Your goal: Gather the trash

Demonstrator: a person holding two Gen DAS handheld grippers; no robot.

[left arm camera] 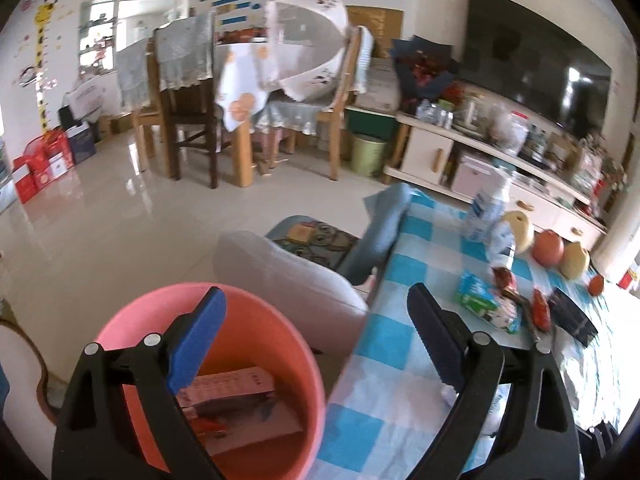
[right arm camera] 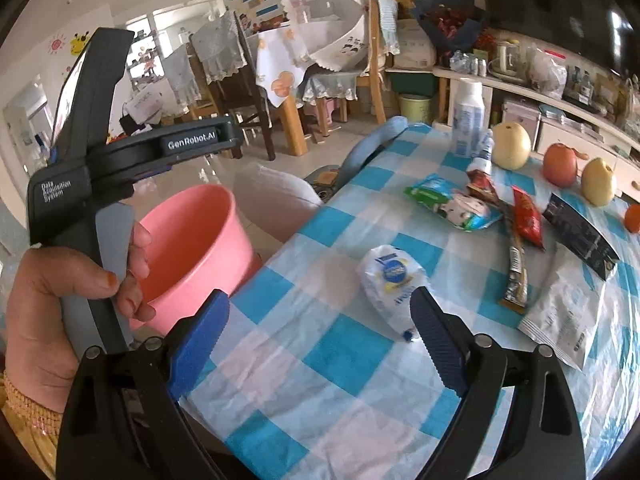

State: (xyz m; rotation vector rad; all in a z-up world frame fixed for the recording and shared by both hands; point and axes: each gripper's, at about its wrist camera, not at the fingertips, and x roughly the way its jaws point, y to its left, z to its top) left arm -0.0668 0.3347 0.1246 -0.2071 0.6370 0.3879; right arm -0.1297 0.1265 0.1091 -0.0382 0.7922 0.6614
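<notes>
A pink bucket stands beside the blue-checked table and holds a pink carton and other packaging. My left gripper is open and empty, above the bucket's rim and the table edge. My right gripper is open over the table, with a crumpled white wrapper just ahead of its right finger. Further off lie a green-white packet, red wrappers, a brown stick wrapper, a black packet and a white pouch. The bucket also shows in the right wrist view.
Pears, an apple and an orange line the table's far side with a white bottle. A grey cushioned seat stands behind the bucket. A dining table with chairs and a TV cabinet stand beyond.
</notes>
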